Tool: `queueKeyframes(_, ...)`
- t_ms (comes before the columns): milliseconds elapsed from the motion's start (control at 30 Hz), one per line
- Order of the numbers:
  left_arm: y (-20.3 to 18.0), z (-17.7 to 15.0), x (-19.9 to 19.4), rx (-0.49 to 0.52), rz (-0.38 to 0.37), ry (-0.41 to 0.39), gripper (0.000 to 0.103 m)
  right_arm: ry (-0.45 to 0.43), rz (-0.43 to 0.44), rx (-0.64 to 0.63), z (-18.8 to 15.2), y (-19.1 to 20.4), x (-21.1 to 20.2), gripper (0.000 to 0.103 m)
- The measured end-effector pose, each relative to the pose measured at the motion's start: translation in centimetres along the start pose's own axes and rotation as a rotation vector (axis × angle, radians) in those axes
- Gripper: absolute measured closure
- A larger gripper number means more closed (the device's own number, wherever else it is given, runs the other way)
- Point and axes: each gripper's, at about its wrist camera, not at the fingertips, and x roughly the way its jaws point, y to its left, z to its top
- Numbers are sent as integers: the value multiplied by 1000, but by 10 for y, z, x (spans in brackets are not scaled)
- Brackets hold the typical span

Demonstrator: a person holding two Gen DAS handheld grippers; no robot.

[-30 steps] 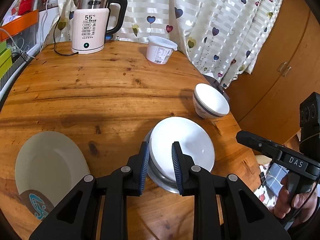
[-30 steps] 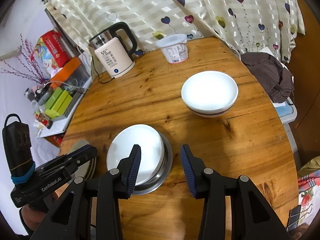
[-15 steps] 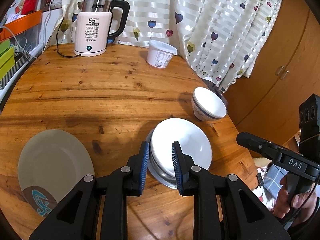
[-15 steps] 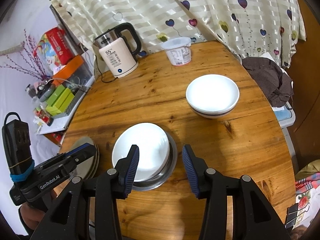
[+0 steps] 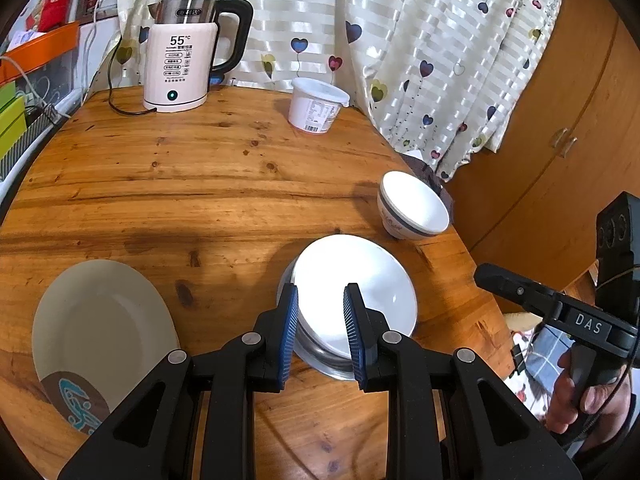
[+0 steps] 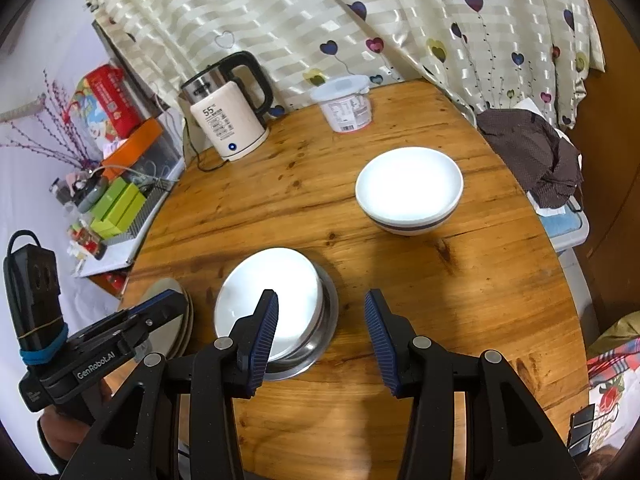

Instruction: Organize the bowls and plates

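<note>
Left gripper [image 5: 320, 336]: fingers a little apart, holding nothing, hovering over the near rim of the stacked bowls.
Right gripper [image 6: 322, 338]: fingers moderately parted, empty, above bare worktop [image 6: 460, 300] just right of the stack.
Stacked bowls [image 5: 354, 300]: white bowl nested in a steel bowl [image 6: 320, 344], near the worktop's front edge.
Plates [image 5: 100, 332]: grey stack with a brown-and-teal motif, left of the bowls, apart from them.
Banded bowl [image 6: 408, 190]: white, dark stripe, standing alone beyond the stack to the right.
Far edge: lidded tub [image 5: 316, 106], kettle [image 5: 180, 60], before the heart-print curtain [image 5: 400, 40].
</note>
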Motion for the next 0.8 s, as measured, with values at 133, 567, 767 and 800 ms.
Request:
queueKeyframes(133,-1,8,6,3,-8,7,79,-3,-7,21,4,-10,1,58)
queueKeyframes(567,-18,60,41,38,-67,50,79,-43,-36,113,34,-56,10,58)
queueKeyframes(767,-29,83,68,47,-85,84,79,-56,-49,140,46,-73,16,58)
queueKeyframes(800,-31,86,72,51,-88,91,79,-58,-51,145,48,-76,17,58)
